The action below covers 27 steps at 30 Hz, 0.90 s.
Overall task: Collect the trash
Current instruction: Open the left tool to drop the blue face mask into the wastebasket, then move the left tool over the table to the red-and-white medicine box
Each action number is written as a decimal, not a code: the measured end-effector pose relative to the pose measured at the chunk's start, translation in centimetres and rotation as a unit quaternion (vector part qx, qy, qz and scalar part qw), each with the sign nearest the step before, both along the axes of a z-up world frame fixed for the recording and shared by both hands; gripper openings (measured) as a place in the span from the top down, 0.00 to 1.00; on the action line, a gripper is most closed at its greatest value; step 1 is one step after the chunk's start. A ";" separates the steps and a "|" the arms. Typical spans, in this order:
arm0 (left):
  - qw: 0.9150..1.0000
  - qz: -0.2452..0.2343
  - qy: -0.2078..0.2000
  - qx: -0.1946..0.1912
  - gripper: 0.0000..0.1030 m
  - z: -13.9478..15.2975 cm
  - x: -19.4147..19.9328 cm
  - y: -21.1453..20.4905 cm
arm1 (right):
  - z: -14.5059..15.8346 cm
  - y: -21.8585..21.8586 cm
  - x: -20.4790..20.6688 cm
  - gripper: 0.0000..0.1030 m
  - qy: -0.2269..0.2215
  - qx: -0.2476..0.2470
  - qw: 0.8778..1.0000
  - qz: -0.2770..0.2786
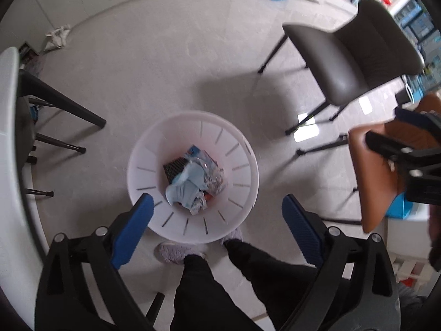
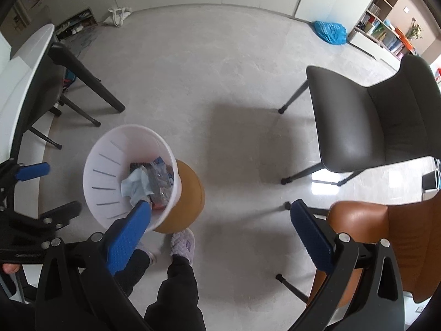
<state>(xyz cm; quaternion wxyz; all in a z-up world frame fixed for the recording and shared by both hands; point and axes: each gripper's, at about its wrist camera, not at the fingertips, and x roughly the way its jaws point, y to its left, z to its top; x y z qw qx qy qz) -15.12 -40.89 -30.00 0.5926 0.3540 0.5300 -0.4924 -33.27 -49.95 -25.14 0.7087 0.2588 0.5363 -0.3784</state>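
A white slotted waste bin [image 1: 143,149] stands on the grey floor, directly under my left gripper [image 1: 217,201]. That gripper points almost straight down, its blue pads wide open, with nothing between them. In the bin lies crumpled trash [image 1: 190,182]: light-blue paper, silvery wrappers, a black piece and an orange bit. In the right wrist view the bin [image 2: 96,171] is at lower left, showing the same trash [image 2: 146,184]. My right gripper [image 2: 220,205] hangs open and empty over bare floor to the right of the bin. The left gripper [image 2: 63,187] shows at the left edge there.
A grey chair [image 2: 372,115] stands at the right, with a brown chair [image 2: 386,234] nearer. A white table [image 2: 24,69] with black legs lies to the left. The person's dark-trousered legs and pale slippers [image 2: 183,244] touch the bin's near side. A blue bag [image 2: 330,31] lies far off.
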 end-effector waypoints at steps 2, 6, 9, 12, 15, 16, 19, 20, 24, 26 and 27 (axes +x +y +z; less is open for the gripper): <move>0.999 0.028 -0.006 -0.021 0.11 2.2 1.0 0.6 | 0.7 -0.2 0.5 0.02 -0.007 -0.008 1.000 0.007; 0.993 0.096 -0.027 -0.061 0.07 6.7 3.4 2.9 | 2.7 0.1 2.9 0.02 -0.027 -0.029 0.998 0.041; 0.983 0.158 -0.052 -0.082 0.07 10.0 5.6 5.9 | 5.0 1.7 6.3 0.02 -0.054 -0.047 0.993 0.097; 0.968 0.222 -0.079 -0.091 0.07 12.8 7.7 9.4 | 6.9 3.8 9.8 0.02 -0.080 -0.056 0.983 0.154; 0.947 0.290 -0.103 -0.089 0.07 15.0 9.7 13.5 | 8.8 7.0 14.1 0.02 -0.101 -0.063 0.966 0.231; 0.937 0.318 -0.112 -0.087 0.07 15.7 10.5 15.3 | 9.5 8.6 15.9 0.02 -0.108 -0.065 0.956 0.265; 0.909 0.390 -0.120 -0.082 0.07 17.1 12.5 20.4 | 10.8 13.1 19.8 0.02 -0.124 -0.066 0.928 0.346; 0.902 0.406 -0.121 -0.081 0.07 17.3 13.0 21.7 | 11.2 14.8 21.2 0.02 -0.128 -0.067 0.916 0.374; 0.854 0.502 -0.118 -0.076 0.07 18.1 16.6 29.7 | 12.5 21.2 26.0 0.02 -0.144 -0.061 0.879 0.451; 0.828 0.544 -0.110 -0.074 0.07 18.1 18.2 33.6 | 13.2 25.0 28.6 0.02 -0.158 -0.049 0.860 0.482; 0.807 0.577 -0.104 -0.069 0.07 18.0 19.7 36.6 | 13.5 26.7 29.9 0.02 -0.162 -0.044 0.853 0.494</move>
